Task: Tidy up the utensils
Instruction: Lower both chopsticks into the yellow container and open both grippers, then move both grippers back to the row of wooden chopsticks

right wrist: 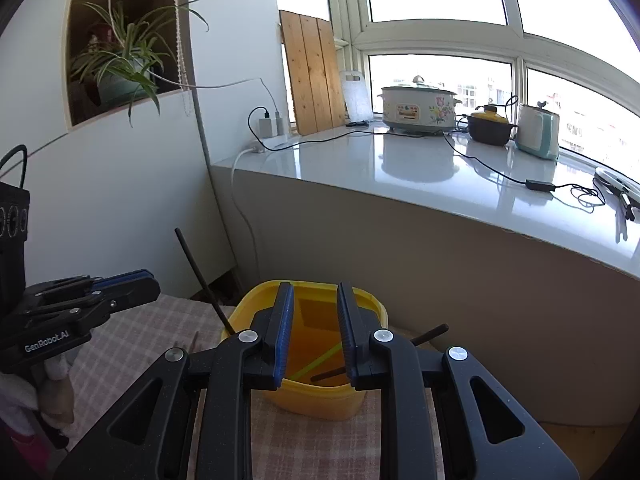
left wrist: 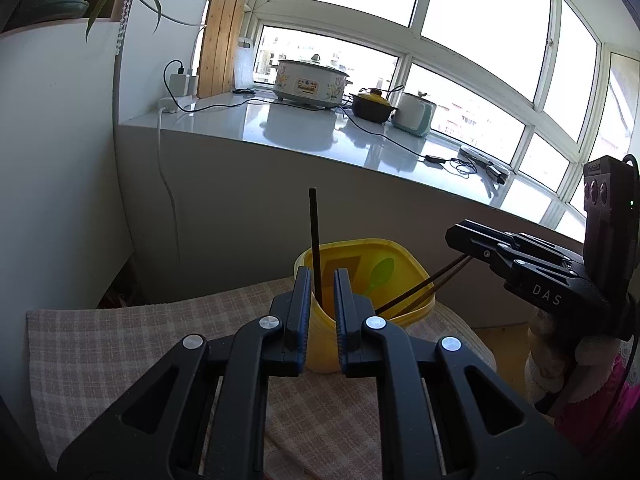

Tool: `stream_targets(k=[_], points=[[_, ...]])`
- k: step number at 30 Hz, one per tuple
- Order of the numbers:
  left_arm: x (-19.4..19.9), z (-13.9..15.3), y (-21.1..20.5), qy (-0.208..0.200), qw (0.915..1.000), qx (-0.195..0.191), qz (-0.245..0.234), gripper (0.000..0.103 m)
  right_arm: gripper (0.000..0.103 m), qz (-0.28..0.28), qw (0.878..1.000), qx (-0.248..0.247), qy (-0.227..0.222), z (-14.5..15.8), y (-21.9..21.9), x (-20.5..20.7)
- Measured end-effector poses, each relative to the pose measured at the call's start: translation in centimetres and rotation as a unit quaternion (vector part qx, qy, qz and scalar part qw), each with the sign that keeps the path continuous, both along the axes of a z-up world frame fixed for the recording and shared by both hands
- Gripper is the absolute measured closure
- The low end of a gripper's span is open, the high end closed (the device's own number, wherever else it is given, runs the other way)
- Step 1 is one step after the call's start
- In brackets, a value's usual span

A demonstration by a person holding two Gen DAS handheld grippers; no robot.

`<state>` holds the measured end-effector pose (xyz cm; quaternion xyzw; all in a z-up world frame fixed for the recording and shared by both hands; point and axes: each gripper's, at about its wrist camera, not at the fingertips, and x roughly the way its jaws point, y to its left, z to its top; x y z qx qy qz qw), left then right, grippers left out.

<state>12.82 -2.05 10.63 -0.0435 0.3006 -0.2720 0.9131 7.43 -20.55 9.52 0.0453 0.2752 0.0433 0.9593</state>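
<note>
A yellow tub [left wrist: 400, 250] [right wrist: 256, 294] stands on a checked cloth [left wrist: 120, 340]. One dark chopstick [left wrist: 314, 232] [right wrist: 196, 268] stands in it, leaning on its left rim. Two brown chopsticks [left wrist: 420, 288] [right wrist: 430, 332] lean on the right rim, and a green spoon [left wrist: 380, 274] [right wrist: 318, 360] lies inside. My left gripper [left wrist: 322, 274] [right wrist: 154, 282] is just short of the tub, its jaws a narrow gap apart and nothing pressed between them. My right gripper [right wrist: 314, 292] [left wrist: 452, 236] hangs over the tub, open and empty, above the brown chopsticks.
A thin brown stick [right wrist: 195, 342] lies on the cloth left of the tub. Behind is a white counter [left wrist: 280, 128] under the window with a cooker [left wrist: 310, 82], a pot [left wrist: 374, 106], a kettle [left wrist: 414, 114] and cables. A white wall stands at the left.
</note>
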Motion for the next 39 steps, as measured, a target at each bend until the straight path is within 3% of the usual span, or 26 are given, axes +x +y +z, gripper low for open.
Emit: stream_targets(k=[3, 7, 12, 16, 28, 39], points=[[-0.4, -0.4, 0.9, 0.003, 1.0000, 0.004, 0.007, 0.094, 0.083, 0.005, 1.000, 0.001, -0.004, 0.1, 0.3, -0.4], [-0.7, -1.1, 2.2, 0.010, 0.9997, 0.006, 0.021, 0.070, 0.073, 0.015, 1.000, 0.003, -0.009, 0.2, 0.7, -1.0], [-0.9, -2.4, 4.1, 0.026, 0.9986, 0.011, 0.044, 0.069, 0.068, 0.028, 0.999, 0.010, -0.012, 0.2, 1.4, -1.8], [-1.0, -3.6, 6.1, 0.041, 0.9970, 0.011, 0.065, 0.069, 0.058, 0.048, 0.999, 0.020, -0.004, -0.3, 1.8, -2.2], [-0.7, -10.1, 9.9, 0.126, 0.9870, 0.026, 0.096, 0.069, 0.058, 0.105, 0.993, 0.014, 0.056, -4.3, 4.9, -2.9], [-1.2, -15.0, 10.9, 0.183, 0.9776, 0.036, 0.099, 0.069, 0.058, 0.168, 0.975, 0.021, 0.146, -10.2, 8.5, -3.5]])
